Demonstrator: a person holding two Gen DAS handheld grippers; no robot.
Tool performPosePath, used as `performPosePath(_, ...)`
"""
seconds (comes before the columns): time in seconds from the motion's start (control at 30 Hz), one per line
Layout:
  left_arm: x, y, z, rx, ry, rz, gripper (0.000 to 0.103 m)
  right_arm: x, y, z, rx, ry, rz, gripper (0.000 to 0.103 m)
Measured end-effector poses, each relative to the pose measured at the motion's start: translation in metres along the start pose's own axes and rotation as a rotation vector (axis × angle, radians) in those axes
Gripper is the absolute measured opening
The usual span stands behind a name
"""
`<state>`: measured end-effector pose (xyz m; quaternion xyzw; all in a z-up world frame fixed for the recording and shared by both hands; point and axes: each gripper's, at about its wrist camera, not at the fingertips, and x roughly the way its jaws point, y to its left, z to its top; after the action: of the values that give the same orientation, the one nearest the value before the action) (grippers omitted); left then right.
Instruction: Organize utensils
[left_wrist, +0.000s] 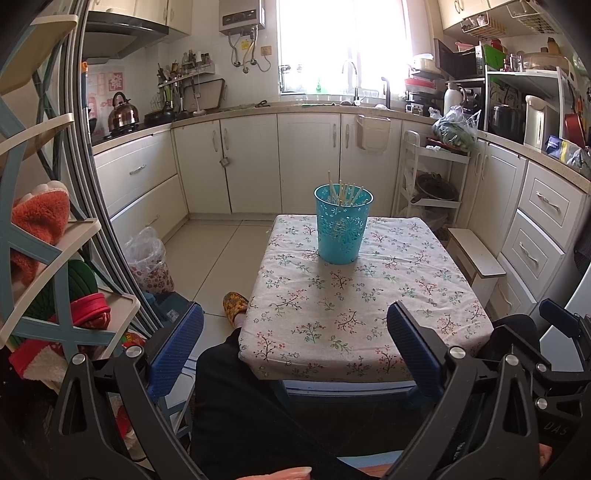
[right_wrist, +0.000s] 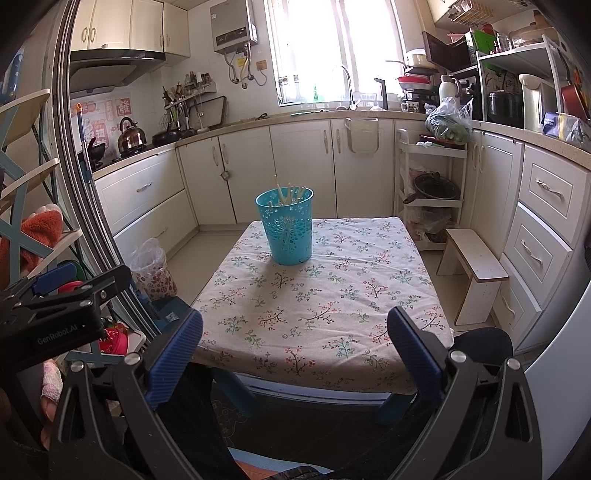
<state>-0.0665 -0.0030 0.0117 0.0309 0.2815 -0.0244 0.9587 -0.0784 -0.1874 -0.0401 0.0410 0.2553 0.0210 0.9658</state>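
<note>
Chopsticks (left_wrist: 345, 192), pale and thin, are stood upright in a round turquoise plastic cup (left_wrist: 342, 229) with lace-like cutouts, set toward the far end of a low bench (left_wrist: 406, 295) draped in flowered cloth. Both left tongs (left_wrist: 295, 350) and right tongs (right_wrist: 295, 350), blue-ribbed, are held spread and empty over the near edge. White kitchen cabinets (right_wrist: 303, 166) are seen behind.

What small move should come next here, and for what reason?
Probably withdraw both grippers and finish: the chopsticks already stand together in the blue basket on the floral tablecloth, and no loose utensil shows on it. The left gripper and right gripper hold nothing, with jaws wide open, short of the basket.
</note>
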Motion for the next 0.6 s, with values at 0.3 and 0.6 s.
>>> performPosePath(0.3,0.003,-0.002,-0.005,0.002,0.021,-0.016,0.096,0.002,0.001,-0.001,-0.002,0.005,0.006,0.096)
performPosePath(0.6,-0.001,0.006,-0.005,-0.026,0.01,-0.013,0.096,0.0,0.0,-0.002,-0.002,0.002,0.015,0.096)
